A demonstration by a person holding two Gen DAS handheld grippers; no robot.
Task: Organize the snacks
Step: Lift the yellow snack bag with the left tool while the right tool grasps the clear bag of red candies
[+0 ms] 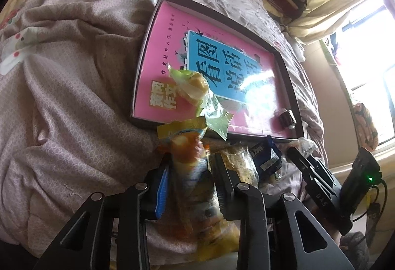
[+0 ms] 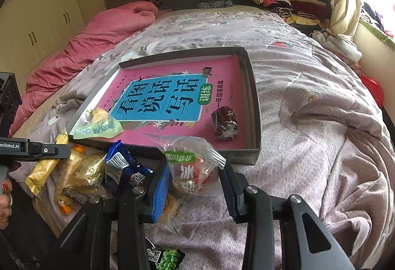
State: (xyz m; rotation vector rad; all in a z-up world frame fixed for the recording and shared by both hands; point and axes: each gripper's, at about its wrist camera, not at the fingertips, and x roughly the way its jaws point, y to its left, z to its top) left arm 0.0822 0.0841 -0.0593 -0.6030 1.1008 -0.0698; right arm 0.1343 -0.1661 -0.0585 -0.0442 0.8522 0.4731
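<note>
Your way into the tray (image 2: 254, 107) is mostly open: the pink book cover (image 2: 222, 67) is bare through the middle and far end. Watch the green packet (image 2: 98, 128) draped over the near-left rim and the dark wrapped candy (image 2: 225, 125) near the right wall.

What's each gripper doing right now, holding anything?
Left gripper: shut on the orange-yellow snack packet.
Right gripper: closed around the clear red-and-green snack bag, near the tray.

Shallow grey cardboard box (image 2: 255, 107) lined with a pink-and-blue printed book cover (image 2: 172, 97); mauve lattice-patterned quilt (image 2: 308, 146); dark navy foil snack packet (image 2: 124, 167); plain pink duvet (image 2: 98, 35).
</note>
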